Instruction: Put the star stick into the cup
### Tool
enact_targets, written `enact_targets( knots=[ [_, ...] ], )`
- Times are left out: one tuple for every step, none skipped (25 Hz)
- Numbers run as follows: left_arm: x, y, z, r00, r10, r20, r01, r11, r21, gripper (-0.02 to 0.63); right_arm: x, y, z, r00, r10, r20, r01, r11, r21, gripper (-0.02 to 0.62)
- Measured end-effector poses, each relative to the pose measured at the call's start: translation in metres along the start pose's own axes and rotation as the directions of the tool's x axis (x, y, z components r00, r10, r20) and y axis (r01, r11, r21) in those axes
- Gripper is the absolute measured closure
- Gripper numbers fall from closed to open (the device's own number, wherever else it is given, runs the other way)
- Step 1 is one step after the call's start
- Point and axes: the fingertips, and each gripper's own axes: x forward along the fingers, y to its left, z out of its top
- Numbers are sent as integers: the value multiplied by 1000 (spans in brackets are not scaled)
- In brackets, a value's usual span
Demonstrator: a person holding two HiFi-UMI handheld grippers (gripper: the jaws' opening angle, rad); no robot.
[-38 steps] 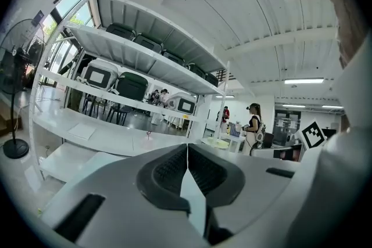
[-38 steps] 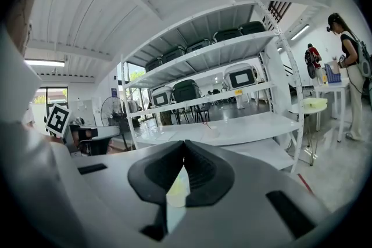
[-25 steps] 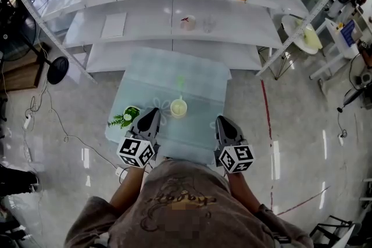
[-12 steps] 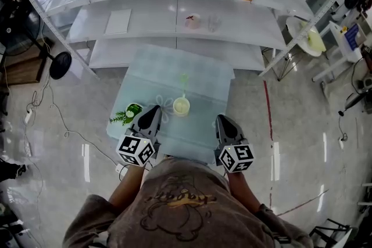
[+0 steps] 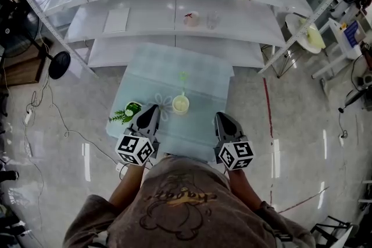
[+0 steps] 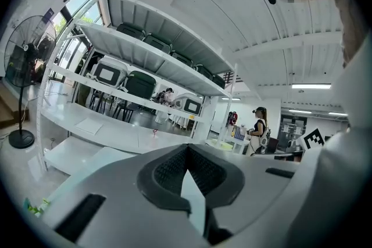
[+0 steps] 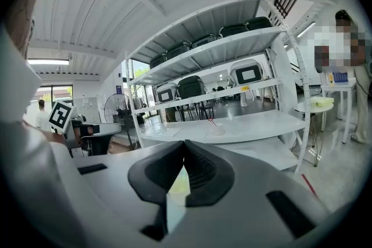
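Note:
A pale yellow-green cup (image 5: 181, 104) stands on the light blue table (image 5: 203, 75), near its middle. A green star (image 5: 183, 75) shows just beyond the cup, and its thin stick runs down to the cup's rim. Whether the stick stands in the cup or lies behind it, I cannot tell. My left gripper (image 5: 154, 109) hovers at the table's near edge, left of the cup, shut and empty (image 6: 186, 148). My right gripper (image 5: 221, 117) hovers at the near edge, right of the cup, also shut with nothing in it (image 7: 185, 144).
A small green plant (image 5: 125, 113) sits at the table's left edge beside my left gripper. White shelving (image 5: 151, 23) behind the table holds a sheet of paper (image 5: 117, 20) and two small cups (image 5: 190, 19). A floor fan (image 5: 58, 64) stands left, a round table (image 5: 308, 32) right.
The head view has shifted slightly. Both grippers stay shut at the table's near edge, and the cup and star stick have not moved.

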Motion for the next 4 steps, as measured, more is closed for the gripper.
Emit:
enact_targets(
  knots=[
    [0, 0, -1, 1000, 0, 0, 0, 1000, -1, 584, 0, 0, 0, 1000, 1, 0, -1, 1000, -1, 594],
    [0, 1, -2, 1000, 0, -1, 0, 1000, -2, 584, 1, 0, -1, 1000, 1, -1, -1, 1000, -1, 594],
    [0, 1, -2, 1000, 0, -1, 0, 1000, -3, 584, 1, 0, -2, 1000, 2, -1, -2, 1000, -1, 594],
    [0, 1, -3, 1000, 0, -1, 0, 1000, -4, 584, 1, 1, -3, 1000, 2, -1, -2, 1000, -2, 594]
  ],
)
